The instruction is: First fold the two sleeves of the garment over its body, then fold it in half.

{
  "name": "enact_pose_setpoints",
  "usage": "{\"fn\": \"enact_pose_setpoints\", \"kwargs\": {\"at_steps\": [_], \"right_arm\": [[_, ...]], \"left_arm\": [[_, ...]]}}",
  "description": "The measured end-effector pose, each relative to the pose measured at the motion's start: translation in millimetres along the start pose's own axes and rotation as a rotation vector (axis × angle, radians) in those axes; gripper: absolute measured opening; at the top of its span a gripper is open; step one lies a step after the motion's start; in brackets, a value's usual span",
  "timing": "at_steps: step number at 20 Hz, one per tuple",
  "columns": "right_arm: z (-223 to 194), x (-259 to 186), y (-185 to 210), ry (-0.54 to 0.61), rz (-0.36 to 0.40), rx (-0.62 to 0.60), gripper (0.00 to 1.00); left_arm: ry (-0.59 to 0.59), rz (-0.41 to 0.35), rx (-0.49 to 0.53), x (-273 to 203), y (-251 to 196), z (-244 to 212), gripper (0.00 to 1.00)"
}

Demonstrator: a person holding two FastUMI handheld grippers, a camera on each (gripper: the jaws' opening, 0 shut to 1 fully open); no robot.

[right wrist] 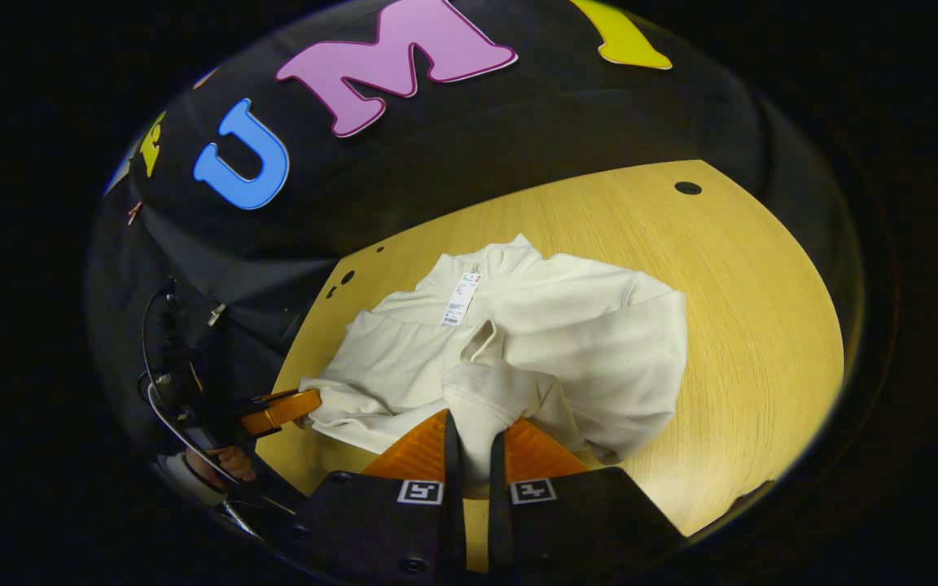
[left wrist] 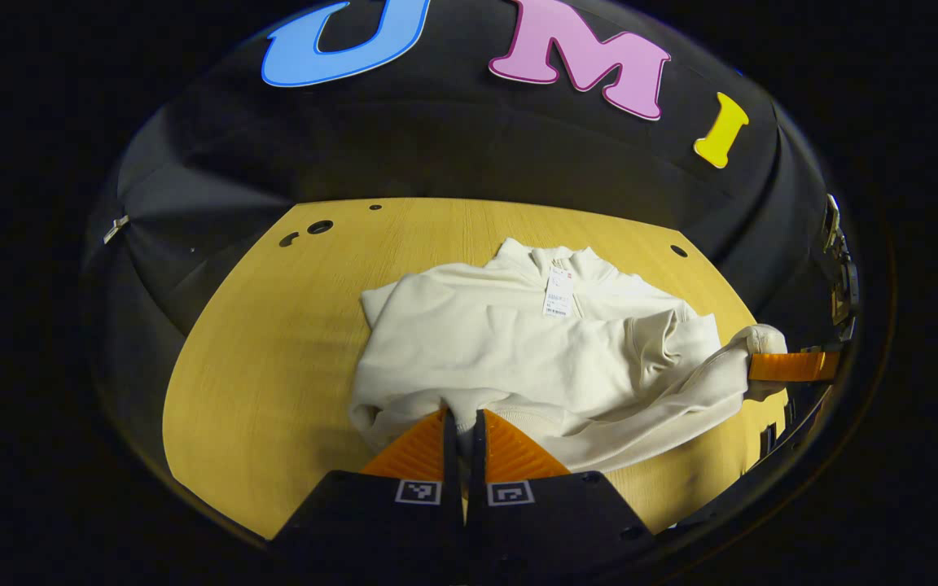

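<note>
Across the middle of the left gripper view, a cream garment (left wrist: 518, 350) lies on the yellow wooden surface (left wrist: 273, 366), collar toward the top of the frame with a white tag (left wrist: 559, 295) below it. At bottom centre, the left hand-held gripper (left wrist: 462, 423) has its fingers pressed close together on the garment's near hem, with only a thin slit between them; the cloth seems pinched there. At the right edge, the other hand-held gripper (left wrist: 791, 365) grips the cuff end of a sleeve (left wrist: 713, 387), which stretches from the body toward the right. Bare wood lies open to the left of the garment and beyond the collar, where small dark holes (left wrist: 320, 227) sit near the surface's far edge.

Toward the centre of the right gripper view, the same garment (right wrist: 567, 342) sits on the surface (right wrist: 762, 325), with its tag (right wrist: 459, 299) near the collar at upper centre. At bottom centre, the right hand-held gripper (right wrist: 473, 443) clamps a ribbed cuff (right wrist: 477, 399) between its fingers, the sleeve bunched just above them. At lower left, the left hand-held gripper (right wrist: 282, 409) touches the garment's edge, with part of a hand (right wrist: 221, 464) below it. Wide bare wood spreads to the right of the garment.
</note>
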State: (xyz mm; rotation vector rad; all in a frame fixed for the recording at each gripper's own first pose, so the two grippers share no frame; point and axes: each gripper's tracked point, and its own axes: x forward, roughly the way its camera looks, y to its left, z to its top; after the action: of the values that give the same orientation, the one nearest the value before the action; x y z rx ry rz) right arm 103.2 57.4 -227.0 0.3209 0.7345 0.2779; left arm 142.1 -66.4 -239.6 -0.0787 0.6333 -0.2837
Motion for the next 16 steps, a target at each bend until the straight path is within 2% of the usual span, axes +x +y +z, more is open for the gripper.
{"fn": "enact_pose_setpoints", "kwargs": {"at_steps": [10,16], "right_arm": [[27,58,-23,-0.082,-0.049,0.037,0.15],[37,73,-34,-0.082,-0.055,0.077,0.15]], "left_arm": [[-0.088,-0.059,-0.067,44,8,31,0.06],[-0.094,-0.025,0.013,59,3,51,0.06]]}}
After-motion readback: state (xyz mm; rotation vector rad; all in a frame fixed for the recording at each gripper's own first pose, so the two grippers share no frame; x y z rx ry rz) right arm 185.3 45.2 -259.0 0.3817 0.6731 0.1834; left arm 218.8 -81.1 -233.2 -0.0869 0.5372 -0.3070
